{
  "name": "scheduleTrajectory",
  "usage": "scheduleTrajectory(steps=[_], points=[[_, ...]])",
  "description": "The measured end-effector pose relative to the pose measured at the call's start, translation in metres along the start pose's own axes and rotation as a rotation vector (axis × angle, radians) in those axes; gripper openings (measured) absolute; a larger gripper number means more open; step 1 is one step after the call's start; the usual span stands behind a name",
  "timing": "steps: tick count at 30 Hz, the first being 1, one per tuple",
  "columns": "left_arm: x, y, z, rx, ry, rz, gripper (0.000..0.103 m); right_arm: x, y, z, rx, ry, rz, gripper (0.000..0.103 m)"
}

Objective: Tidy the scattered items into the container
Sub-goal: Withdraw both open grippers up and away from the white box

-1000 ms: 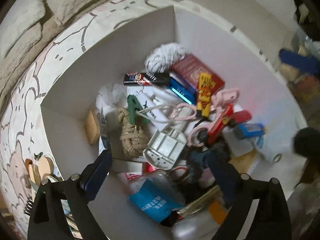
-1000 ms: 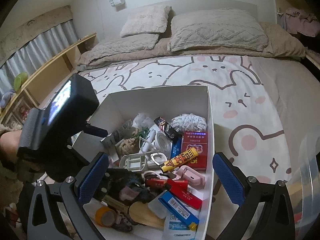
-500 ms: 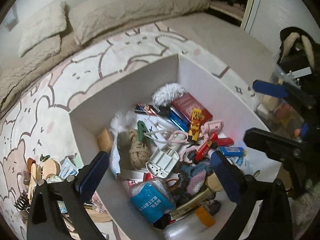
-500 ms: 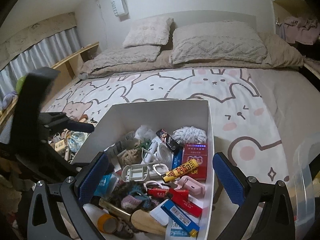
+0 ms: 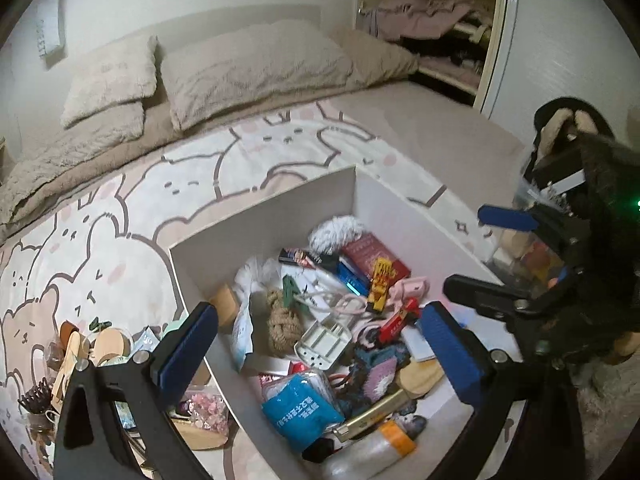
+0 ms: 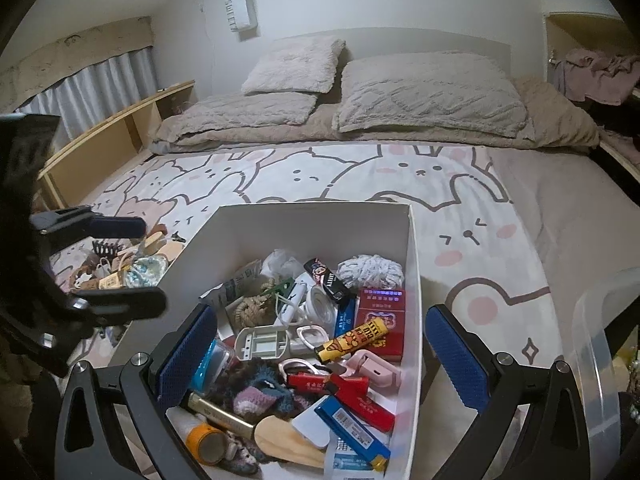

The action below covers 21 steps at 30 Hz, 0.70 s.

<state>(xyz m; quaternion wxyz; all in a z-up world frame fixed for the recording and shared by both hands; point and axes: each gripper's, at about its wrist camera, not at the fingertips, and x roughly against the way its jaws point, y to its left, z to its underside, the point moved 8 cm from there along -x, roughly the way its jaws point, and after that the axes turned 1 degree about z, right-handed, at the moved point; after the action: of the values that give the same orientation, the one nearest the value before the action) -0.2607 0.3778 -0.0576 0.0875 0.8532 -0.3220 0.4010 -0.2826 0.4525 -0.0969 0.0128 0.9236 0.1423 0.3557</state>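
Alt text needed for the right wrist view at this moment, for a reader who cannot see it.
The open, empty right gripper hovers over a white box crammed with small items, including a red packet and lighters, standing on a cartoon-animal bedspread. At left, the left gripper, also open, is over a pile of loose items beside the box.

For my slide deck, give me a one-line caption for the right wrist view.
Open right gripper hovers above a white box full of small items on a cartoon-print bedspread, loose clutter remaining beside it.
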Motion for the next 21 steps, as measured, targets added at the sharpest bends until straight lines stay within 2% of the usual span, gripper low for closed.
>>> scheduleTrajectory(steps=[12,21], points=[[0.035,0.007,-0.002,0.007,-0.083,0.012,0.102,0.018,0.017,-0.004,-0.019,-0.057,0.026,0.103],[0.063,0.016,-0.004,0.020,-0.145,0.022,0.102,0.053,0.028,-0.015,-0.028,-0.101,0.109,0.103]])
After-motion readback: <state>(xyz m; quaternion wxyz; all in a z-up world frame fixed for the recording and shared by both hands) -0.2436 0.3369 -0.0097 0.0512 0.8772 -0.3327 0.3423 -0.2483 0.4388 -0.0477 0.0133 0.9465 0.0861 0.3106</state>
